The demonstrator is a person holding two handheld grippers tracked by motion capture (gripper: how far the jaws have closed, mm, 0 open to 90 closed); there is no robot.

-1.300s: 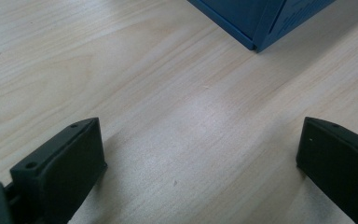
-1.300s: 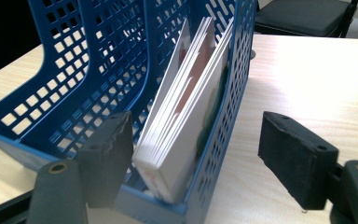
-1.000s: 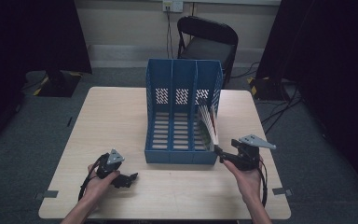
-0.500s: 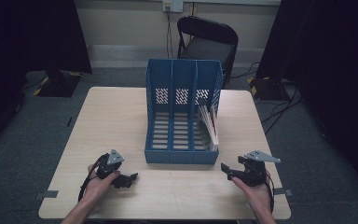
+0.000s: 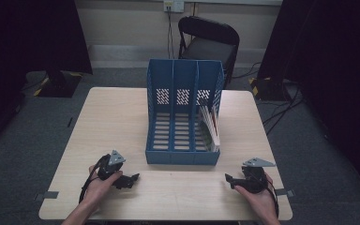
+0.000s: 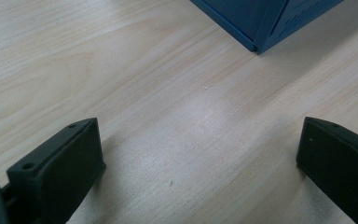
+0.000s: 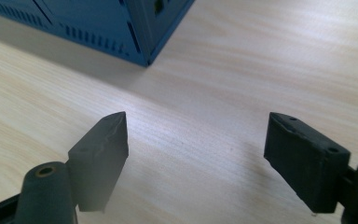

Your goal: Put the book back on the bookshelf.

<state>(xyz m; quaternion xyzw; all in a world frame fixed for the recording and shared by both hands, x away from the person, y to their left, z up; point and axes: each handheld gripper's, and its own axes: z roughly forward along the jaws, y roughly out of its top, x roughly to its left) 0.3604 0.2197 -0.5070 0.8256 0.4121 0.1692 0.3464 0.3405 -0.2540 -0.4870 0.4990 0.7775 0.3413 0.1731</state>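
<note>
Right gripper has dropped away, seemingly empty, from the file rack.

Table is pale wood-grain laminate, smooth with slight sheen; far-side rack is blue plastic, semi-matt; paper sheets matt; gripper pads matt black plastic.

One blue rack stands on the one desk, split into three slots, with a single sheaf of papers in the slot nearest the desk's right edge. Two grippers lie near the desk's front edge, one toward the left corner and one toward the right, each with two black jaws. Behind the desk's far edge stands one folding chair.
</note>
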